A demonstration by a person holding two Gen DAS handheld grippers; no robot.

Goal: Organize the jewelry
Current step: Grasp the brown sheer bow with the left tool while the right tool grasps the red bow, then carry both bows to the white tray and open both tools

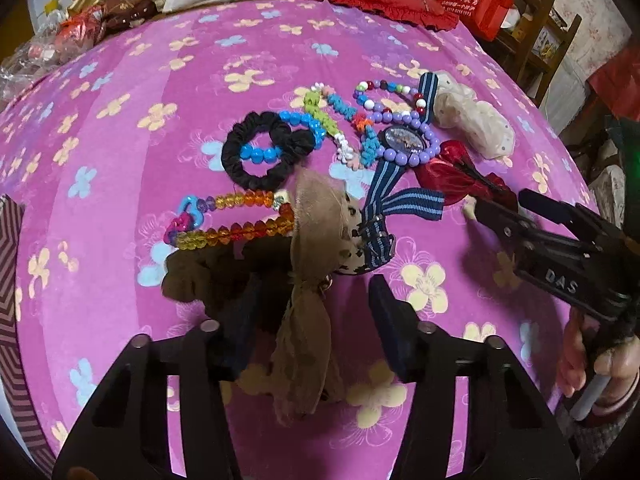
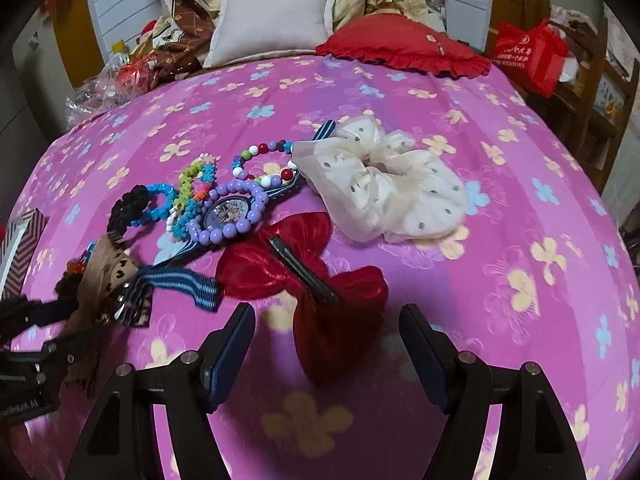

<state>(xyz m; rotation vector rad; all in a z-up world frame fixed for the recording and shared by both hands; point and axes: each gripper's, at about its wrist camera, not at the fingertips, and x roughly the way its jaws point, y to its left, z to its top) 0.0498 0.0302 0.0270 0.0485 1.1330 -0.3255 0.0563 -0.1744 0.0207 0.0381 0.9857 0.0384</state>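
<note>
A pile of jewelry lies on a pink flowered bedspread [image 1: 120,152]. My left gripper [image 1: 312,328] is open, with a tan fabric bow [image 1: 308,304] hanging between its fingers. Beyond lie an orange bead bracelet [image 1: 240,232], a black scrunchie [image 1: 260,148], a blue striped watch [image 1: 402,142] ringed by purple beads, and colourful bead strings [image 1: 348,120]. My right gripper [image 2: 328,348] is open, its fingers either side of a red bow hair clip [image 2: 304,272]. A white dotted scrunchie [image 2: 384,188] lies beyond it.
A striped box [image 1: 12,280] stands at the left edge of the bed. A white pillow [image 2: 276,16] and a red cushion [image 2: 404,48] lie at the far end. A red bag [image 2: 532,56] and wooden chair [image 1: 532,28] stand at the right.
</note>
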